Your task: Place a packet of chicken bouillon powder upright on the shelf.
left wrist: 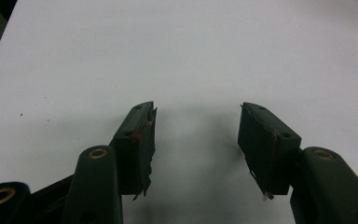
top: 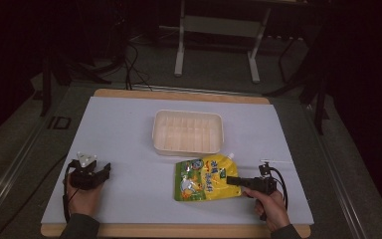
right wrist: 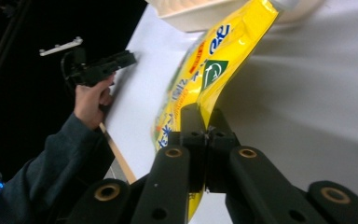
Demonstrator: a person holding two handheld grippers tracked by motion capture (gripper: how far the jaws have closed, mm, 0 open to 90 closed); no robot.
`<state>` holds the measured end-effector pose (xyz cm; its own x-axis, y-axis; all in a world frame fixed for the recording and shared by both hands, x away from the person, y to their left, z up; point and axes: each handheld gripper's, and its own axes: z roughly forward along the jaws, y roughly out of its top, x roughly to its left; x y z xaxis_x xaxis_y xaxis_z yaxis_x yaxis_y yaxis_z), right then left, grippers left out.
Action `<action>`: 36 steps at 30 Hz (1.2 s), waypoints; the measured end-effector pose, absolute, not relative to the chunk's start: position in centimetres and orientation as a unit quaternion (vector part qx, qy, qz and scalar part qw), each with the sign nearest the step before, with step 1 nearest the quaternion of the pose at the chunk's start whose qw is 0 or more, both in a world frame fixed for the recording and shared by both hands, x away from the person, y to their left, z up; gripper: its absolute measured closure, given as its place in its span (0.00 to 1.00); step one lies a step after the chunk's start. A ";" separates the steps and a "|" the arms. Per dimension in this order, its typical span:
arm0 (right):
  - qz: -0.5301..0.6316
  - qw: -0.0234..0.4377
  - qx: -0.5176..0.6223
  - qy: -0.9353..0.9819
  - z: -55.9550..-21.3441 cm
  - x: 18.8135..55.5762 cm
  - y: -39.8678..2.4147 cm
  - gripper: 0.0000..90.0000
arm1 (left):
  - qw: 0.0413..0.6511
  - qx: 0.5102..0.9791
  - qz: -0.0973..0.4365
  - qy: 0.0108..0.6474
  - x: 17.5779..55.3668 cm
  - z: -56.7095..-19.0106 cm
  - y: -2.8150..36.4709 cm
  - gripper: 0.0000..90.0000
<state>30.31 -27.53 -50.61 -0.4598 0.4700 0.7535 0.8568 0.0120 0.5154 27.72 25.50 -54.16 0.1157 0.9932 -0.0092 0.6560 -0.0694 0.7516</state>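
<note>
A yellow and green spouted pouch lies on the white table cover in front of the cream tray. My right gripper is shut on the pouch's right edge; in the right gripper view the yellow pouch rises from between the closed jaws, its edge bent upward. My left gripper rests at the table's front left, held by a hand. In the left gripper view its fingers stand wide apart over bare white surface, and the left gripper holds nothing.
The cream tray sits mid-table, just beyond the pouch's spout. The wooden table edge runs along the front. The other hand with its gripper appears far off in the right gripper view. Dark floor, cables and a stand frame lie behind the table.
</note>
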 end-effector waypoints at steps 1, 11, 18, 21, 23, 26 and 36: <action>-0.514 0.192 -0.475 -0.688 -50.2 30.5 -27.2 0.93 | 0.311 0.679 0.272 0.607 27.7 -54.2 25.5 0.51; -0.501 0.201 -0.468 -0.700 -49.4 31.3 -25.2 0.88 | 0.313 0.678 0.271 0.608 27.7 -54.1 25.5 0.51; -0.493 0.205 -0.476 -0.699 -48.6 31.2 -24.3 0.96 | 0.314 0.678 0.271 0.607 27.7 -54.1 25.5 0.51; -0.500 0.189 -0.469 -0.703 -48.0 31.0 -23.7 0.98 | 0.314 0.677 0.271 0.608 27.7 -54.1 25.5 0.51; -0.504 0.180 -0.463 -0.707 -47.7 30.8 -23.4 0.99 | 0.314 0.678 0.271 0.607 27.7 -54.1 25.5 0.51; -0.510 0.173 -0.453 -0.710 -47.3 30.6 -22.9 0.99 | 0.315 0.677 0.271 0.608 27.6 -54.1 25.5 0.51; -0.518 0.158 -0.441 -0.716 -46.6 30.4 -22.1 1.00 | 0.316 0.676 0.269 0.609 27.7 -54.1 25.6 0.51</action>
<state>30.37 -22.13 -46.61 -0.5617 0.4666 0.6832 0.7949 0.0753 0.6021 27.67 25.58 -54.14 0.1138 0.9933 -0.0210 0.6535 -0.0590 0.7547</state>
